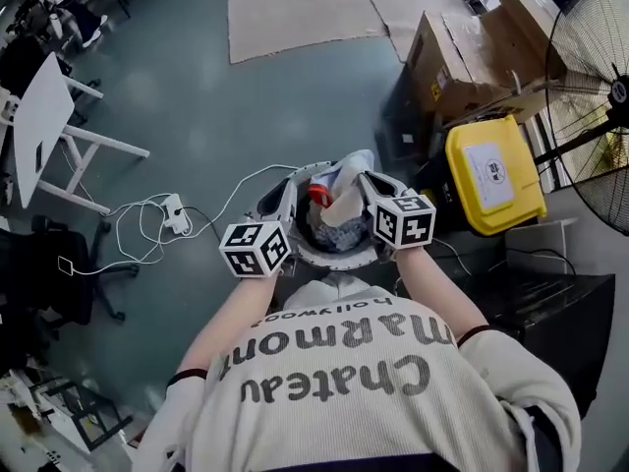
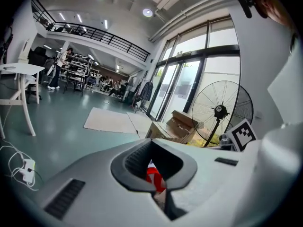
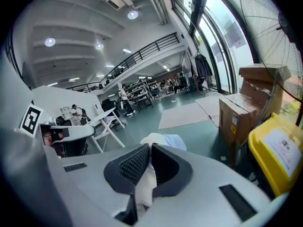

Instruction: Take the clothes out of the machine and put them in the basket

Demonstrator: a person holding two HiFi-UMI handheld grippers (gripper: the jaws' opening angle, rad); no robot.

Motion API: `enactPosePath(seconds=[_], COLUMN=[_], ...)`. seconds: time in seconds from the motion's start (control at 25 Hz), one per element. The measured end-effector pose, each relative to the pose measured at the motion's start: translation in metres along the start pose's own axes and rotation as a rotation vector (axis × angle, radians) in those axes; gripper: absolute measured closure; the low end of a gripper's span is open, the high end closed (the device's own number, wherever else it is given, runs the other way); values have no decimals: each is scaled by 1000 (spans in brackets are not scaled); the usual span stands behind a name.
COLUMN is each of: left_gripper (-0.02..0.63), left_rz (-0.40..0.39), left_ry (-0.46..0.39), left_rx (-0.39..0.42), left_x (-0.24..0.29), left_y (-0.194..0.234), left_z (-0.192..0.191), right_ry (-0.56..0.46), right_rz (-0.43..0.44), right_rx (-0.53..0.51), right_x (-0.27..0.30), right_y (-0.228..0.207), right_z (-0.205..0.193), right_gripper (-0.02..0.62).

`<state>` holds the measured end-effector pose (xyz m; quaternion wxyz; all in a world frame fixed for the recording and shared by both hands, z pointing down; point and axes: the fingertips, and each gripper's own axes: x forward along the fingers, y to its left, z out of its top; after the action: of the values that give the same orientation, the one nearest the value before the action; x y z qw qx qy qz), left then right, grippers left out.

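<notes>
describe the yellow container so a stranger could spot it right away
Find the big standing fan at the right edge of the head view. Near its foot, just below the open cardboard box, sits the yellow container. It is the only bright yellow thing there, with a white label on top.

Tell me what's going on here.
A person holds two hand-held grippers over a round pale basket of clothes. The right hand-held gripper is shut on a white cloth that hangs over the basket. The left hand-held gripper has its jaws together too, with red fabric showing beyond them.
</notes>
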<state>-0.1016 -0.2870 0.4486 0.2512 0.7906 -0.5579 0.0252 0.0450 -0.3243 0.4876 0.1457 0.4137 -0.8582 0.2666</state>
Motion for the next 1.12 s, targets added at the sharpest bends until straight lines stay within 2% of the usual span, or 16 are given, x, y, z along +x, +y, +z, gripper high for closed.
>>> enactPosePath(seconds=[0.2,0.4,0.64,0.88,1.12], left_gripper=[598,598,598,598,598], left_rz=[27,43,57,14,10], left_ry=[94,244,343,465,542], left_rx=[-58,-116,-164,-97,-104], left_x=[4,3,10,19,28], left_y=[16,29,56,79,113], left_z=[-54,-127,-186,-233,-266], right_ry=[102,204,332,487,640], right_rz=[-20,-38,-74,-91,-76], right_rx=[26,77,159,187,134], right_x=[14,24,40,55,80], right_y=[-16,-27,-36,-31,-25], right_z=[-53,-117,-191,-257,-313], right_gripper=[555,555,555,555,555])
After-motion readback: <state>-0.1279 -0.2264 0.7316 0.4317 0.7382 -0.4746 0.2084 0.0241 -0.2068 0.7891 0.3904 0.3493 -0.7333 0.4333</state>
